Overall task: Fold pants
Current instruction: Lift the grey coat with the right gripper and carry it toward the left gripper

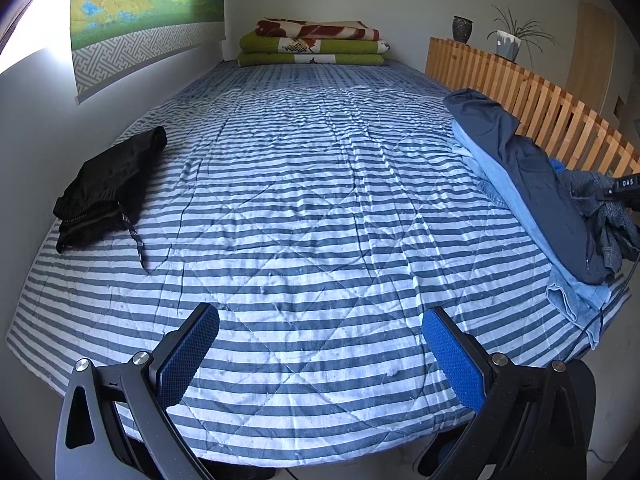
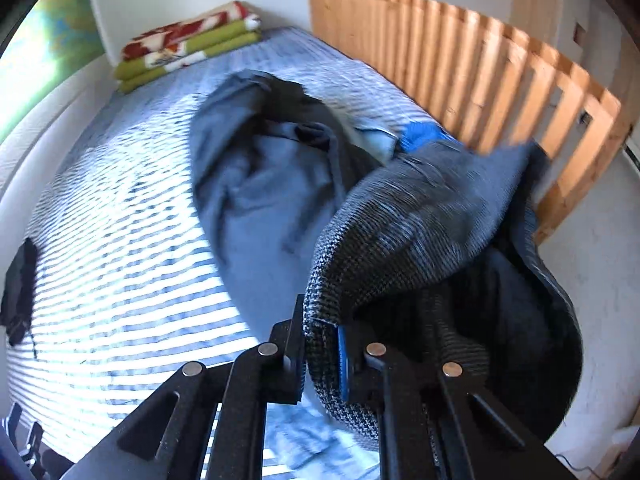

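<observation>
**Right tool gripping checked pants at the bed's edge; left tool standing wide over the quilt**

The right tool (image 2: 322, 354) is clamping a fold of the grey checked pants (image 2: 420, 216) between its blue pads, the jaws standing narrow with the woven cloth pinched between them. The fabric is draping up and over the tool's right finger, and the rest of the garment is bunching toward the wooden slatted rail (image 2: 500, 68). Just beyond the checked pants, a dark blue garment (image 2: 256, 184) is lying crumpled on the striped quilt (image 2: 120, 240), with a lighter blue piece (image 2: 378, 140) showing at its far edge. This view is blurred.

The left tool (image 1: 320, 356) is hovering over the near end of the striped quilt with its jaws spread wide and nothing between the blue pads (image 1: 188, 356). To its left, folded black pants (image 1: 108, 188) are resting near the wall side of the bed, a drawstring trailing off toward the near edge. At the right side, the pile of blue garments is lying against the rail. At the far end of the bed, folded blankets (image 1: 312, 44) are sitting in a stack. A dark vase (image 1: 462, 29) and a potted plant (image 1: 510, 42) are standing on top of the rail.
</observation>
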`<state>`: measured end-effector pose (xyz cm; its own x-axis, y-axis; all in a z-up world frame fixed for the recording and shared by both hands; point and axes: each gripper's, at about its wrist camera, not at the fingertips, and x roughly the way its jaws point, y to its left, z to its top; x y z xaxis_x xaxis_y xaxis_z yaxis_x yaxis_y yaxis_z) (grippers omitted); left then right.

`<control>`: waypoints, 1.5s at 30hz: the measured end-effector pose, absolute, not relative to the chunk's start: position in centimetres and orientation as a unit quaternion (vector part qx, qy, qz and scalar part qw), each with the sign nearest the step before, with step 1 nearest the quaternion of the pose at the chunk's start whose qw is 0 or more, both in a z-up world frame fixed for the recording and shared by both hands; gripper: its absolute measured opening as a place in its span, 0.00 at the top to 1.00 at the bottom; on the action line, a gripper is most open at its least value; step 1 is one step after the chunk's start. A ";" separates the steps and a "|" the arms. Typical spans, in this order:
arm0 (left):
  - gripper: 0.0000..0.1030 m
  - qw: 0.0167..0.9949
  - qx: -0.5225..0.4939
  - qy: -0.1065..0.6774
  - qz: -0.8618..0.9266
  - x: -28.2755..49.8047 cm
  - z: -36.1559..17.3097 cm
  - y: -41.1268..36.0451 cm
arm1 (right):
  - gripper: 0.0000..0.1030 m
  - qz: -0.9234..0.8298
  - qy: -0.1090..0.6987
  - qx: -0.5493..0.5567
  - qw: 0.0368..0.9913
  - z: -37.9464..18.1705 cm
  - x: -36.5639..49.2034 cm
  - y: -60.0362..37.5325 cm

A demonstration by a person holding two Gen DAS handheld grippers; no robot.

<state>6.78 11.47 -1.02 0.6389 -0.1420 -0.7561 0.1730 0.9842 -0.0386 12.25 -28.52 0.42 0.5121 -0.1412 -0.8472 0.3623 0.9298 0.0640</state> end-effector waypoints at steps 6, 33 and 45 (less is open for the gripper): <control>0.00 0.907 0.015 0.413 -0.080 6.7 -0.9 12.5 | 0.90 -0.118 0.432 0.114 0.887 3.8 12.1 -25.8; 0.00 0.920 0.000 0.391 -0.022 7.3 0.2 19.6 | 0.89 0.233 0.444 0.037 0.864 9.2 19.6 2.4; 0.00 0.916 -0.003 0.399 -0.032 8.6 -0.9 20.7 | 0.62 0.162 0.497 0.021 0.852 2.1 18.0 -3.7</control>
<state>8.64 20.71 -0.89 0.6799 -0.0603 -0.7308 0.0557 0.9980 -0.0305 18.02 -3.75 2.12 0.4525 0.2979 -0.8406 -0.2553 0.9464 0.1980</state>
